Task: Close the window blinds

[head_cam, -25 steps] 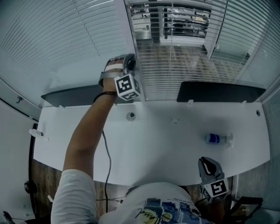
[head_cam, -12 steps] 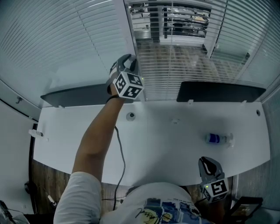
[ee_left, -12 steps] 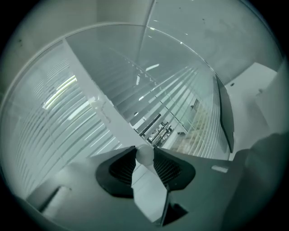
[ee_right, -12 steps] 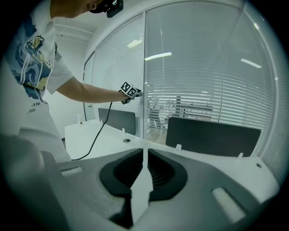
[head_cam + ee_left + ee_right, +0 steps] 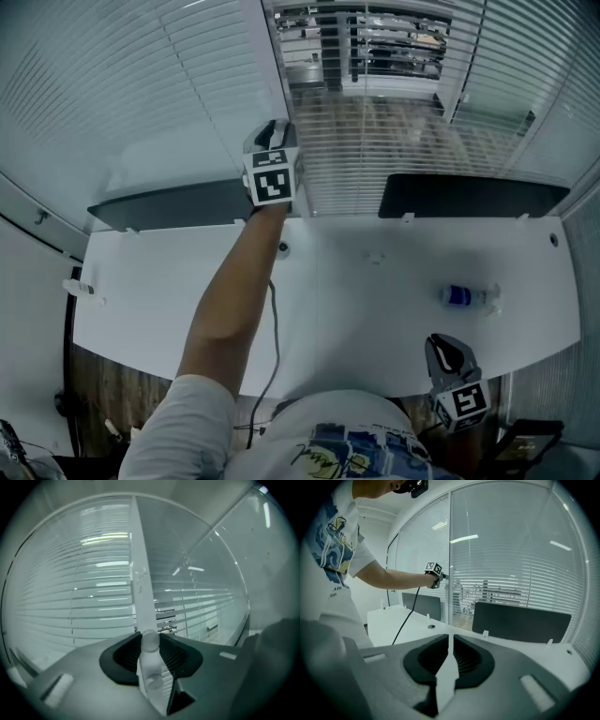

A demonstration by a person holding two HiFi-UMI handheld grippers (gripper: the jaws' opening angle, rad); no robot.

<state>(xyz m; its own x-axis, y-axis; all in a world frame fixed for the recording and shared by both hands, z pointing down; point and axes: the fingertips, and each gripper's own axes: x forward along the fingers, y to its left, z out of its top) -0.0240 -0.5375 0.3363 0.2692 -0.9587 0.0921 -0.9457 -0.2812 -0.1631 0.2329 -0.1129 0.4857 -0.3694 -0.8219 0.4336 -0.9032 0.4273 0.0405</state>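
The left gripper [image 5: 275, 133] pinches a white knob [image 5: 150, 641] on the upright window post [image 5: 265, 66], above the far edge of the desk [image 5: 375, 309]. Blinds [image 5: 122, 94] hang on both sides of the post. Those to its right let the room beyond show between their slats. The right gripper [image 5: 448, 354], jaws pressed together with nothing between them, is at the desk's near edge towards the right corner, near a bottle [image 5: 466, 297].

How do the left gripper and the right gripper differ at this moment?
The left gripper is up at the window frame, its jaws closed on a white knob; the right gripper hangs low by the desk edge. The right gripper's jaws are together on nothing. Both carry a marker cube.
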